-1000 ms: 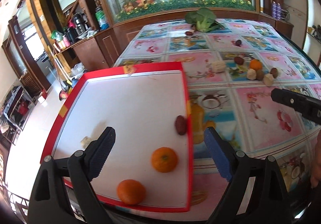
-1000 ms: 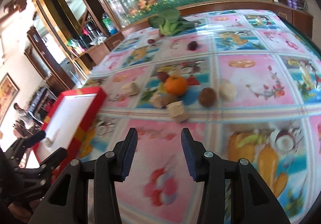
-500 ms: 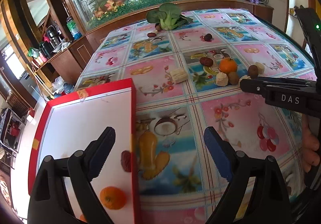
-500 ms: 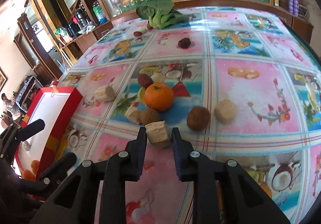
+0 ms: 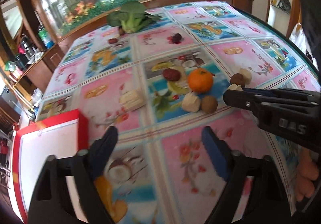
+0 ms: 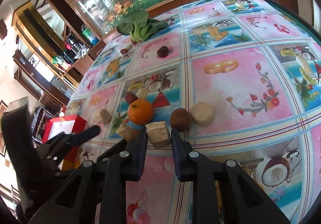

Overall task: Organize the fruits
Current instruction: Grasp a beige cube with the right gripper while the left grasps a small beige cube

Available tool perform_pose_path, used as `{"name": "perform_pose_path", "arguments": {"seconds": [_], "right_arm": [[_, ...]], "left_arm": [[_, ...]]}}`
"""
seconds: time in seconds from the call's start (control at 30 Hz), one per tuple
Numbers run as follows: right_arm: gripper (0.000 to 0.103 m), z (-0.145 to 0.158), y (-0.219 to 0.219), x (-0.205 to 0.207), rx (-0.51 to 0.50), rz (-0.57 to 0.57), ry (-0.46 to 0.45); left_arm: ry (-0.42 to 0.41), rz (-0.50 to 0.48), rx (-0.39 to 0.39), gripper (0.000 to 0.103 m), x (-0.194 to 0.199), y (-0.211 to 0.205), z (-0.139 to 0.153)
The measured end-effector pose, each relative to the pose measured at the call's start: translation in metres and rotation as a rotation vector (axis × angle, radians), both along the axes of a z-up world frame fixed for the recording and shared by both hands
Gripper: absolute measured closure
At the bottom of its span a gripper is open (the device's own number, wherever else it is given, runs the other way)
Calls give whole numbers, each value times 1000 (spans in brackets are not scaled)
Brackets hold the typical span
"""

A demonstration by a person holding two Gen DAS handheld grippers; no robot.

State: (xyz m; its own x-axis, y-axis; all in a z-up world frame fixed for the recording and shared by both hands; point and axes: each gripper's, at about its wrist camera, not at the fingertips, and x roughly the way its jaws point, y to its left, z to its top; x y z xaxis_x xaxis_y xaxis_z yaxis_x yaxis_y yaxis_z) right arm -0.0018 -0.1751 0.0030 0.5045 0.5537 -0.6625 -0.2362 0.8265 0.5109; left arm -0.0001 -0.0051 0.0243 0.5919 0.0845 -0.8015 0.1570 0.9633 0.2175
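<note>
The right gripper (image 6: 158, 137) pinches a pale, cut fruit chunk (image 6: 158, 133) between its pads, low over the tabletop (image 6: 240, 87). Just beyond it lie an orange (image 6: 140, 111), a brown round fruit (image 6: 180, 119) and a pale round slice (image 6: 201, 114); a second pale chunk (image 6: 125, 131) sits just left of the gripper. The left gripper (image 5: 159, 143) hangs over bare tablecloth, its jaws closing with nothing between them. The red-rimmed tray (image 5: 80, 123) lies at the tabletop's left edge. A leafy green vegetable (image 5: 131, 16) rests at the far side.
</note>
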Motion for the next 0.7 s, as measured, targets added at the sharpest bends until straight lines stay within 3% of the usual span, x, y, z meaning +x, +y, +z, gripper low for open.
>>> {"name": "perform_pose_path", "arguments": {"seconds": [0.07, 0.3, 0.47, 0.57, 0.6, 0.7], "right_arm": [[81, 1, -2, 0, 11, -5, -1], [81, 5, -6, 0, 33, -27, -13], [81, 7, -5, -1, 26, -24, -30], [81, 9, -2, -2, 10, -19, -56], [81, 9, 0, -2, 8, -15, -61], [81, 12, 3, -4, -16, -11, -96]], "left_arm": [[18, -10, -13, 37, 11, -4, -4], [58, -28, -66, 42, 35, -14, -14], [83, -21, -154, 62, 43, -13, -14], [80, -24, -167, 69, 42, -16, -14], [80, -24, -177, 80, 41, -16, -14], [78, -8, -190, 79, 38, -15, -13]]}}
